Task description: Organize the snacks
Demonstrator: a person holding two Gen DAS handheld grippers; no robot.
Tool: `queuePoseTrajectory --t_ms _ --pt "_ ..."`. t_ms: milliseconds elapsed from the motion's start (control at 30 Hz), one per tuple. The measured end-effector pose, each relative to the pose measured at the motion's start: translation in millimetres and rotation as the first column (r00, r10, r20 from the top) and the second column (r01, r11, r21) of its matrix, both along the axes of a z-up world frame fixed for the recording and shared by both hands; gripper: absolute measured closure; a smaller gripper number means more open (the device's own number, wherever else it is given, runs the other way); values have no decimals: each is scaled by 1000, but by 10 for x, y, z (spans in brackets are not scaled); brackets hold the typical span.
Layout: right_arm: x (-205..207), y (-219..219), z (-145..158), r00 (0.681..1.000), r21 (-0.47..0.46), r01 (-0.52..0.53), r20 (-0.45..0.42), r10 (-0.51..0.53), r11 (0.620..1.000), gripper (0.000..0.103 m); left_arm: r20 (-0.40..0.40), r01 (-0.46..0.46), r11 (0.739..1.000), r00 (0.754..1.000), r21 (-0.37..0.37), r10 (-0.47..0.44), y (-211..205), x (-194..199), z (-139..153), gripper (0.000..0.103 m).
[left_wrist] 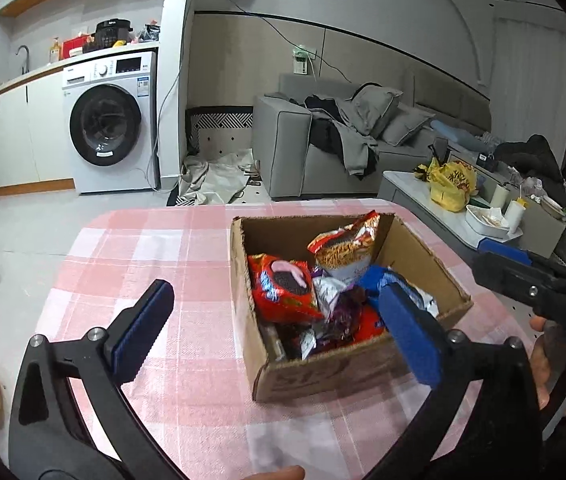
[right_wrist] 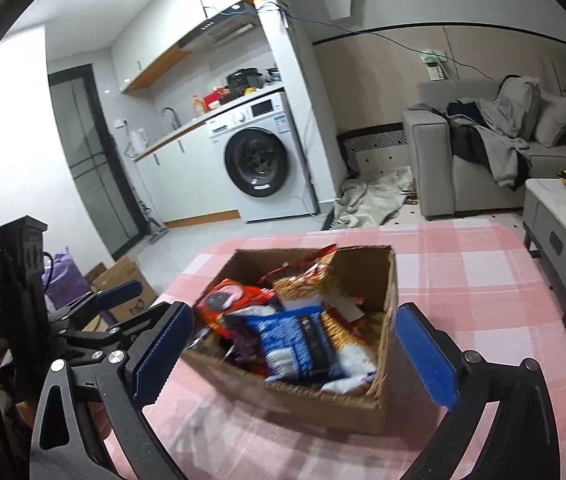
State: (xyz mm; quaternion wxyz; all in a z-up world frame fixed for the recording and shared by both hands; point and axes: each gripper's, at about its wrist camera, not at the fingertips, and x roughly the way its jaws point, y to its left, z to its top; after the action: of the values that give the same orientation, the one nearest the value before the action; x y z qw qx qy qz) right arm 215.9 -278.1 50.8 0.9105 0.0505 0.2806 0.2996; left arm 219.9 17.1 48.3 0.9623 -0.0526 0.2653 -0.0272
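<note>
An open cardboard box (left_wrist: 323, 376) stands on the pink checked tablecloth (left_wrist: 143, 248). Several snack packets fill it: a red cookie packet (left_wrist: 283, 288), an orange-red packet (left_wrist: 347, 248) leaning on the far wall, and a blue and white packet (right_wrist: 299, 344). My left gripper (left_wrist: 275, 300) is open just in front of the box; its right finger is over the box's near right side and its left finger is over the cloth. My right gripper (right_wrist: 295, 316) is open too, with its fingers either side of the box's near end (right_wrist: 323, 404). Neither holds anything.
A low white coffee table (left_wrist: 411, 184) with a yellow bag (left_wrist: 453, 182) stands right of the dining table. A grey sofa (left_wrist: 323, 148) is behind it, and a washing machine (left_wrist: 111, 124) at the back left. A cardboard carton (right_wrist: 127, 288) sits on the floor to the left.
</note>
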Motion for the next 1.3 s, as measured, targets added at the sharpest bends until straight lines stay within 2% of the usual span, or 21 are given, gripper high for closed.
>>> queuePoseTrajectory --t_ms 267,600,900,1067,1300 --pt "-423 27 -67 996 -41 -38 76 41 998 0 38 -4 1000 999 -30 5 43 -472 -29 1" --pt "-845 -21 -305 989 -72 -35 138 44 997 0 70 -19 1000 997 -21 21 11 -1002 -309 1" --pt "-942 -101 -464 980 -77 19 200 -3 997 0 122 -57 998 991 -7 57 34 -1071 -432 1" --pt "-929 -149 -508 976 -52 33 215 -21 998 0 132 -67 998 989 9 66 21 -1055 -469 1" --pt "-966 -153 -589 971 -64 43 236 -27 997 0 130 -62 998 990 16 59 17 -1041 -501 1"
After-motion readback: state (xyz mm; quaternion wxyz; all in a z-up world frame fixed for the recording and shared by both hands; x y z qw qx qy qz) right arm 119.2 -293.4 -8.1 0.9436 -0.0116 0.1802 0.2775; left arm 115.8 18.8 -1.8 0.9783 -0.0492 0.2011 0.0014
